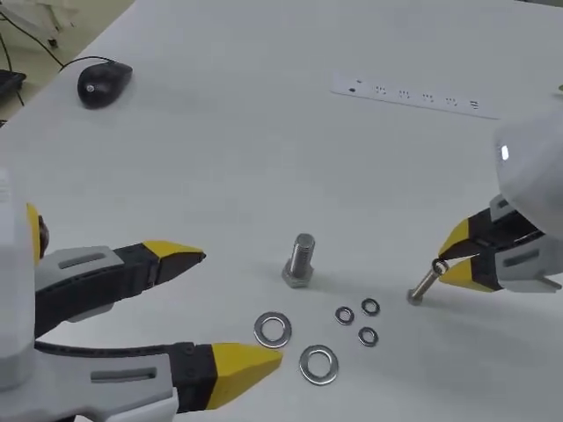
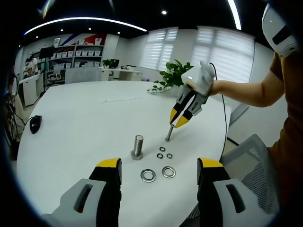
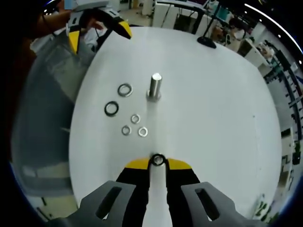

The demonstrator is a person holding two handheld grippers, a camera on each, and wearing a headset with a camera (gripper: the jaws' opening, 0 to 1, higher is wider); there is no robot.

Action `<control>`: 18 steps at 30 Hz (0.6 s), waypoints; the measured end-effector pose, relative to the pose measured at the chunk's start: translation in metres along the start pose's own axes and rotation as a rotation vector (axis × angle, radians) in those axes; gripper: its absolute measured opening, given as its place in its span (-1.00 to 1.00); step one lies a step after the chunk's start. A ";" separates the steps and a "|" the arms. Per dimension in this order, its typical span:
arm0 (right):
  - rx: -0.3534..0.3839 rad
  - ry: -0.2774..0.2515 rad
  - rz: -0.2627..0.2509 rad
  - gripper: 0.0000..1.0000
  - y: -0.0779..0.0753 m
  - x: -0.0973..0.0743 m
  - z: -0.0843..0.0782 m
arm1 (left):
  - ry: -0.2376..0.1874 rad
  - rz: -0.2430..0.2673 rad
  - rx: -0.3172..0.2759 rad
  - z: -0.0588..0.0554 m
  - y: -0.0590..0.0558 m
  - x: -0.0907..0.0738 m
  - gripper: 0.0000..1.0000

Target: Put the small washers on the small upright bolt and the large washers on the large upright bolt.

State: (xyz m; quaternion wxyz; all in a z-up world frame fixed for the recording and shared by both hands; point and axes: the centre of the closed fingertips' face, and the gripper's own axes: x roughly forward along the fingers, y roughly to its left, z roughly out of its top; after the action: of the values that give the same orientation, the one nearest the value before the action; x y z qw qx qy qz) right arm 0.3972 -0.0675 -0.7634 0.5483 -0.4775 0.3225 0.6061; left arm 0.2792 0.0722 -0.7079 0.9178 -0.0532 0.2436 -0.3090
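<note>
The large bolt (image 1: pixel 301 261) (image 2: pixel 137 146) (image 3: pixel 155 86) stands upright on the white table. Right of it the small bolt (image 1: pixel 424 287) (image 2: pixel 169 133) leans. My right gripper (image 1: pixel 442 264) (image 2: pixel 181 119) (image 3: pixel 158 163) is shut on a small washer (image 1: pixel 439 266) (image 3: pixel 158 160) at that bolt's top end. Two large washers (image 1: pixel 273 329) (image 1: pixel 318 365) (image 2: pixel 148 175) (image 3: pixel 125 90) lie flat in front of the large bolt. Three small washers (image 1: pixel 345 315) (image 1: pixel 370 307) (image 1: pixel 368 336) (image 2: pixel 162 149) (image 3: pixel 135 118) lie between the bolts. My left gripper (image 1: pixel 242 305) (image 2: pixel 159 165) (image 3: pixel 99 28) is open, holding nothing, just left of the large washers.
A black mouse (image 1: pixel 104 83) (image 2: pixel 34 124) lies at the far left and a white power strip (image 1: pixel 413 95) at the far right. The table's near edge (image 2: pixel 189 208) runs close behind the washers, with a grey chair (image 2: pixel 255 161) beyond it.
</note>
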 end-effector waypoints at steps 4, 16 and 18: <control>-0.002 0.003 0.009 -0.76 0.002 0.005 -0.002 | -0.001 0.004 -0.002 0.000 0.001 0.000 0.28; -0.009 -0.011 0.035 -0.74 0.008 0.032 -0.013 | -0.008 0.014 -0.008 0.002 0.002 -0.002 0.27; -0.015 -0.012 0.034 -0.74 0.009 0.035 -0.014 | -0.006 0.019 -0.011 0.002 0.003 -0.002 0.27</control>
State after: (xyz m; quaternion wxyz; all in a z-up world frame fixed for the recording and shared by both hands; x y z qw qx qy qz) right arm 0.3936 -0.0699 -0.8023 0.5364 -0.4725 0.3227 0.6204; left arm 0.2804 0.0759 -0.7059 0.9210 -0.0568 0.2432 -0.2989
